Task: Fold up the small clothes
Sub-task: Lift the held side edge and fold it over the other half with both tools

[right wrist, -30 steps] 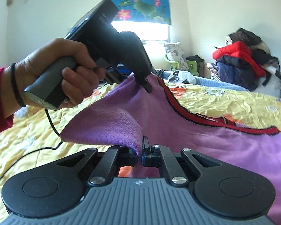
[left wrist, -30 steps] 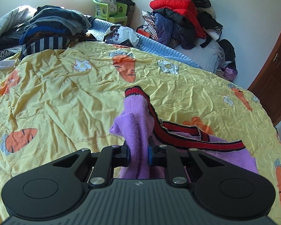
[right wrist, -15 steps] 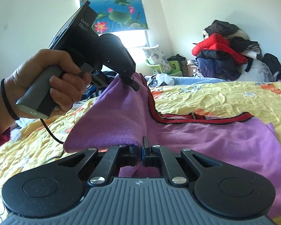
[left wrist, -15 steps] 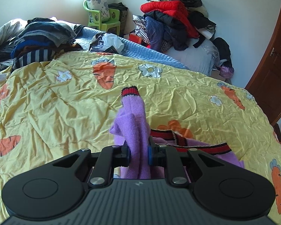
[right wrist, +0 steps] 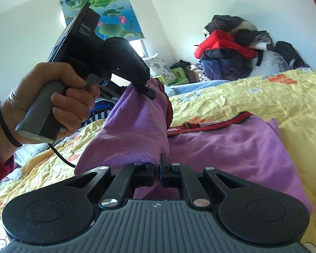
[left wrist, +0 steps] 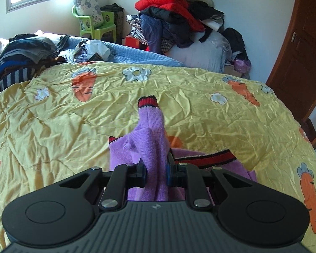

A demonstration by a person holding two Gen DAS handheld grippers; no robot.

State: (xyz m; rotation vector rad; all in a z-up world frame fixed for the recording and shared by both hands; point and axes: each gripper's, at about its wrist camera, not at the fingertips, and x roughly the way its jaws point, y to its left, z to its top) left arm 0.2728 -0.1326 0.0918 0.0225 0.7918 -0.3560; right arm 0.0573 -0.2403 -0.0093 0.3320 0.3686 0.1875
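Note:
A small purple knit sweater [right wrist: 231, 145] with red-and-black trim lies partly on the yellow carrot-print bedspread [left wrist: 52, 126]. My left gripper [left wrist: 156, 171] is shut on a bunched fold of the sweater [left wrist: 151, 139]; a sleeve with a red cuff [left wrist: 147, 102] sticks up beyond it. In the right wrist view the left gripper [right wrist: 146, 89] holds the fabric lifted above the bed. My right gripper [right wrist: 157, 174] is shut on the sweater's near edge, and the fabric stretches between the two grippers.
A pile of folded dark clothes [left wrist: 21, 59] sits at the bed's far left. A heap of jackets [left wrist: 174, 21] rises behind the bed. A green chair [left wrist: 94, 25] stands by the window. A brown door [left wrist: 299, 63] is on the right.
Both grippers have carried the sweater's lifted side over toward its other side. The trim band now lies lower and more hidden behind the left gripper. Both grips are unchanged.

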